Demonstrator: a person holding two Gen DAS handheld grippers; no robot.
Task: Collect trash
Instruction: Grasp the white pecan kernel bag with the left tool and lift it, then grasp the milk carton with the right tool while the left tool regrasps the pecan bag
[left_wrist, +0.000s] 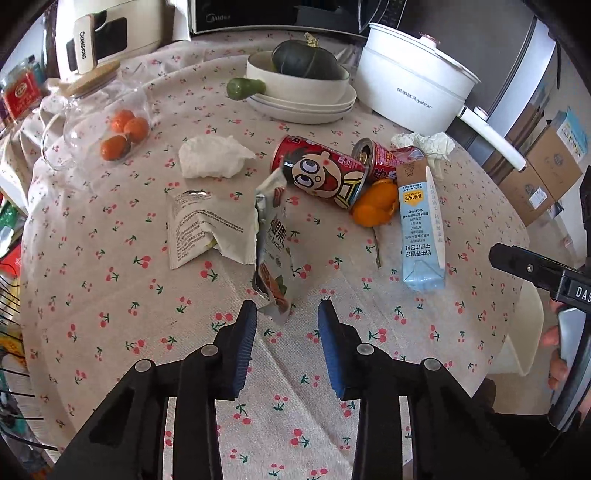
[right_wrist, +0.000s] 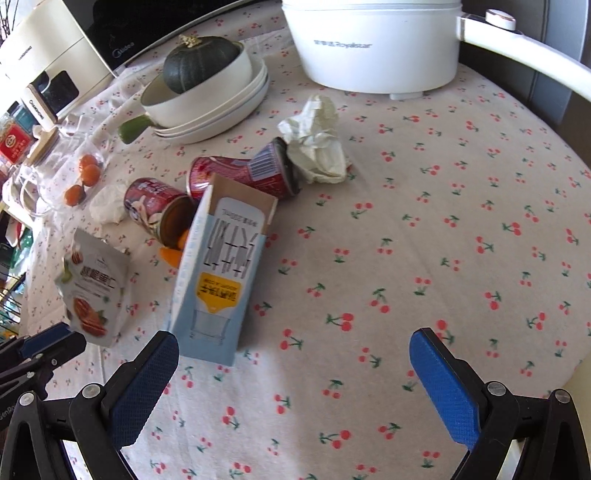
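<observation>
Trash lies on the cherry-print tablecloth (left_wrist: 110, 314). A nut snack pouch (left_wrist: 273, 254) stands just beyond my open left gripper (left_wrist: 287, 314), its lower edge close to the fingertips. Beside it lie a torn paper packet (left_wrist: 203, 225), a white tissue (left_wrist: 212, 157), two red cans (left_wrist: 325, 173), orange peel (left_wrist: 376, 206), a blue milk carton (left_wrist: 421, 225) and a crumpled tissue (left_wrist: 424, 144). My right gripper (right_wrist: 295, 343) is wide open and empty; the carton (right_wrist: 221, 273) lies just past its left finger (right_wrist: 147, 380). The pouch (right_wrist: 94, 284) and cans (right_wrist: 240, 177) show there too.
A white electric pot (left_wrist: 413, 81) stands at the back right. Stacked plates hold a bowl with a dark squash (left_wrist: 303, 62). A glass jar with small oranges (left_wrist: 122, 129) lies at the left. A microwave and another appliance stand behind. The table edge (right_wrist: 576, 354) curves right.
</observation>
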